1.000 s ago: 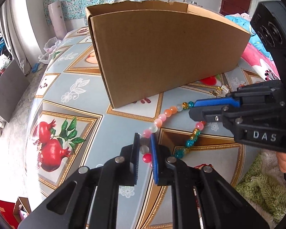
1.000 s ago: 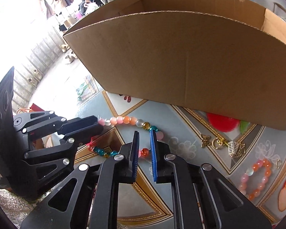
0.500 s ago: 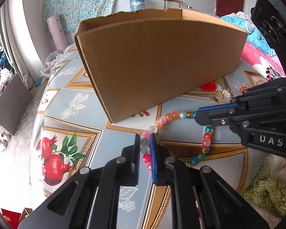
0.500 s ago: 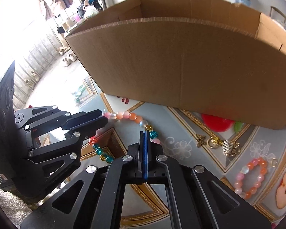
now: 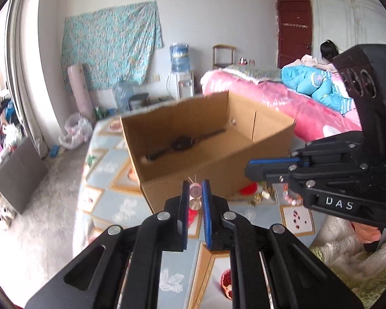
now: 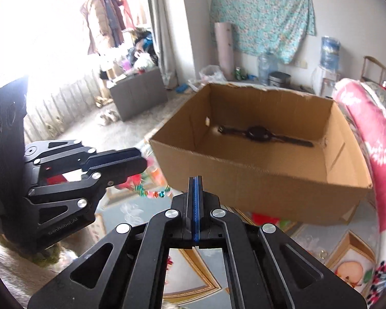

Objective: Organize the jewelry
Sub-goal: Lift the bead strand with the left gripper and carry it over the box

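The beaded necklace [image 5: 195, 193] hangs between the two grippers, above the patterned tablecloth [image 5: 105, 195] and just in front of the cardboard box [image 5: 213, 128]. The left gripper [image 5: 195, 193] is nearly closed, its blue pads pressing on pink and pale beads. The right gripper [image 6: 195, 188] has its pads pressed flat together; no bead shows between them there, so whether it grips the string cannot be told. From the right wrist view, green, red and orange beads [image 6: 154, 193] trail from beside the left gripper. Inside the box a dark wristwatch [image 6: 257, 134] lies flat. A gold trinket [image 5: 263, 193] rests on the cloth near the box.
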The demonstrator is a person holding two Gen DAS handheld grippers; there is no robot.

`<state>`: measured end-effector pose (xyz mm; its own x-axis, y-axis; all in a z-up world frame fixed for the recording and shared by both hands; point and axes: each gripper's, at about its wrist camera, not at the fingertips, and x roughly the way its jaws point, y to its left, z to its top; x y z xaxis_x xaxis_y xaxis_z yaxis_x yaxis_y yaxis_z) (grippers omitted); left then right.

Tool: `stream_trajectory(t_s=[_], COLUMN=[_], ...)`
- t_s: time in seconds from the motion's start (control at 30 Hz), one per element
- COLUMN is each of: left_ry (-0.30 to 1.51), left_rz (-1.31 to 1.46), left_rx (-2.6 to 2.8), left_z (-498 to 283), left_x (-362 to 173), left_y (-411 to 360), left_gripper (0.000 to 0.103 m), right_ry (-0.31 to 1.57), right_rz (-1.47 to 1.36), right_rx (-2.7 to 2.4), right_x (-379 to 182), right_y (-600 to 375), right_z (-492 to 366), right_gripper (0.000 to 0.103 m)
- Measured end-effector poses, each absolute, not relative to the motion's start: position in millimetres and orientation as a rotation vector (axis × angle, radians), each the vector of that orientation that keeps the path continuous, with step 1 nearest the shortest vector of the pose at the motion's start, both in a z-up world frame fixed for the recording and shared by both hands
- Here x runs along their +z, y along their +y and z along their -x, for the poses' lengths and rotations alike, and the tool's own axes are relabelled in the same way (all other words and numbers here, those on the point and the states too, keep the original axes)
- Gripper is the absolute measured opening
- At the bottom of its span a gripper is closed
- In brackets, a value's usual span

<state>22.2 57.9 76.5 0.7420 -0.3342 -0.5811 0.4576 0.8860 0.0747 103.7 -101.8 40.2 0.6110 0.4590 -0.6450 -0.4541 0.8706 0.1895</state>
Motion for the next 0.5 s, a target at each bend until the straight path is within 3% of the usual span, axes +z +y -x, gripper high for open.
stream_trajectory(t_s=[0.1, 0.13, 0.17, 0.37, 0.5], left_ry=[0.536, 0.526, 0.517, 0.456, 0.416], left_rz=[-0.26, -0.267, -0.275, -0.317, -0.343], left_rx=[-0.441, -0.449, -0.455, -0.482, -0.494], left_z=[-18, -17, -16, -10, -2], left_x=[98, 104, 110, 142, 158], left_y=[53, 52, 51, 40, 27], left_gripper=[0.009, 0.009, 0.009, 0.009, 0.009], right_ry=[0.742, 0.735, 0.722, 0.744, 0.754], right_rz=[-0.091, -0.103, -0.121, -0.277, -0.339], right_rx=[0.628, 0.629, 0.634, 0.709, 0.737], right_x=[45, 46, 44, 33, 35], right_y=[-112, -114, -117, -123, -126], right_z=[-109, -110, -111, -121, -121], right_gripper=[0.015, 0.032, 0.041, 0.04, 0.031])
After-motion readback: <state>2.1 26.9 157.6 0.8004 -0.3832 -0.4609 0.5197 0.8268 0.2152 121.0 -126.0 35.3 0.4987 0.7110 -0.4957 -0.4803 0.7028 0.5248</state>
